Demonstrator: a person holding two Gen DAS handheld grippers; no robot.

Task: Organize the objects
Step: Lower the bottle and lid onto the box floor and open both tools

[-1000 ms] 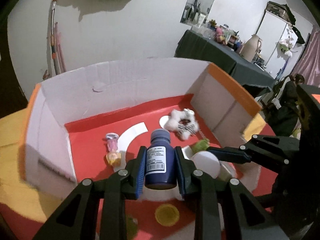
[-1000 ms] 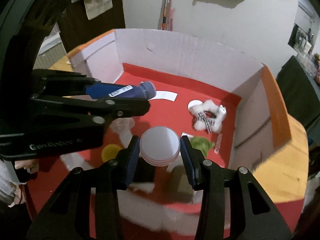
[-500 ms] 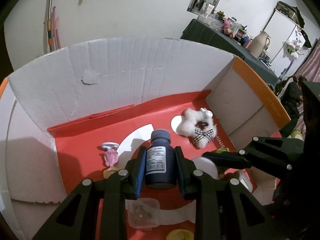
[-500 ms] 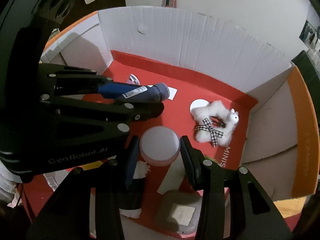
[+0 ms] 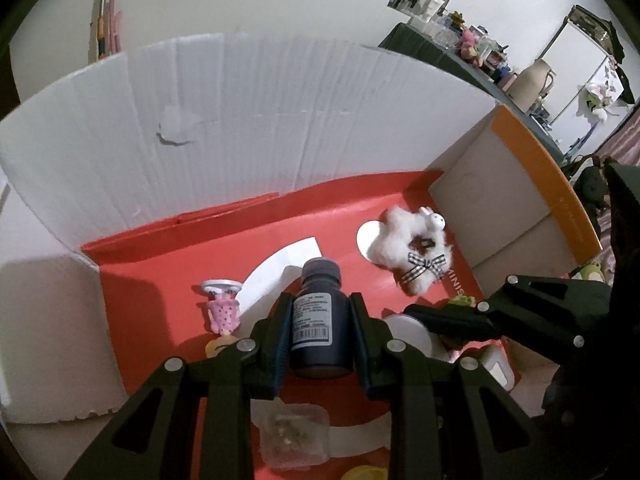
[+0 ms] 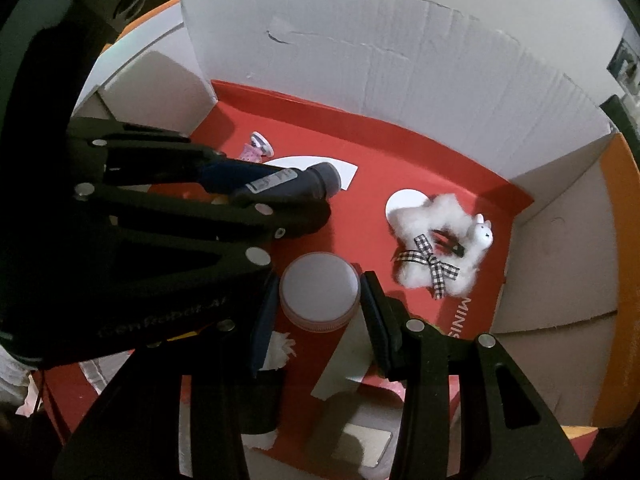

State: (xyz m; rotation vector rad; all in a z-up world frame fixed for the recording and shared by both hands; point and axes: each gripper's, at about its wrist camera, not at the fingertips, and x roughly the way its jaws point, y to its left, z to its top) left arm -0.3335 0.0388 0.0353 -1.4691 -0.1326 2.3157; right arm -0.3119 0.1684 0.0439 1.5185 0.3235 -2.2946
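My left gripper is shut on a dark blue bottle with a white barcode label, cap pointing away from me. The bottle also shows from the side in the right wrist view, held over the red floor of a white-walled cardboard box. My right gripper is shut on a round white-lidded jar just right of the left gripper, also above the box floor. In the left wrist view the jar peeks out beside the right gripper's black fingers.
A white fluffy plush with a checked bow lies at the box's right. A pink figurine lies left of the bottle. A clear plastic case and a grey flat case lie near the front. An orange-edged flap borders the right side.
Both grippers have sunk deeper into the box and moved forward with bottle and jar still held; the box walls now fill more of both views. The grips have not changed.
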